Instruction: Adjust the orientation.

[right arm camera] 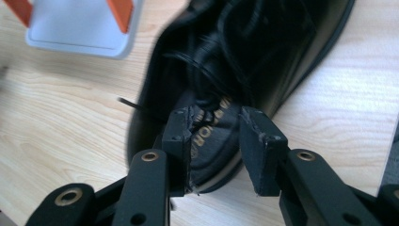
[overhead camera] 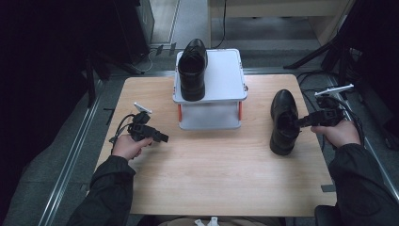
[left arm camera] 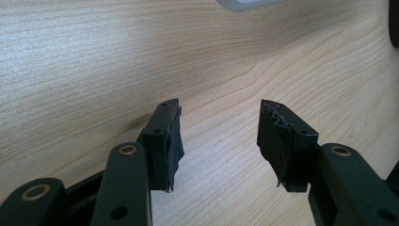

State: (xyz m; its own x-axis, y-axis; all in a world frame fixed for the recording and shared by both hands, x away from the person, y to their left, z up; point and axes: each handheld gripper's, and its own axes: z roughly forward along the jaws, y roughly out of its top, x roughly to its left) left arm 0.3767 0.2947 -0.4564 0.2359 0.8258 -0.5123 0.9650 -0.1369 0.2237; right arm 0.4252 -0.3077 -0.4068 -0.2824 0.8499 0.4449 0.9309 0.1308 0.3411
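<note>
One black leather shoe [overhead camera: 192,70] stands on top of the white two-level rack [overhead camera: 224,80] at the table's back middle. A second black shoe [overhead camera: 283,121] [right arm camera: 244,52] lies on the wooden table at the right. My right gripper [overhead camera: 299,123] [right arm camera: 215,136] reaches the rim of this shoe's opening from the right. Its jaws stand partly apart over the heel end, and the printed insole [right arm camera: 214,129] shows in the gap, so it is open. My left gripper [overhead camera: 162,137] [left arm camera: 219,136] hovers open over bare wood left of the rack, holding nothing.
The rack has orange side posts [overhead camera: 179,112] [right arm camera: 123,13] and an empty lower shelf. Black stands and cables [overhead camera: 329,47] crowd the floor beyond the table's right and back edges. The wooden table [overhead camera: 211,174] has bare room in front.
</note>
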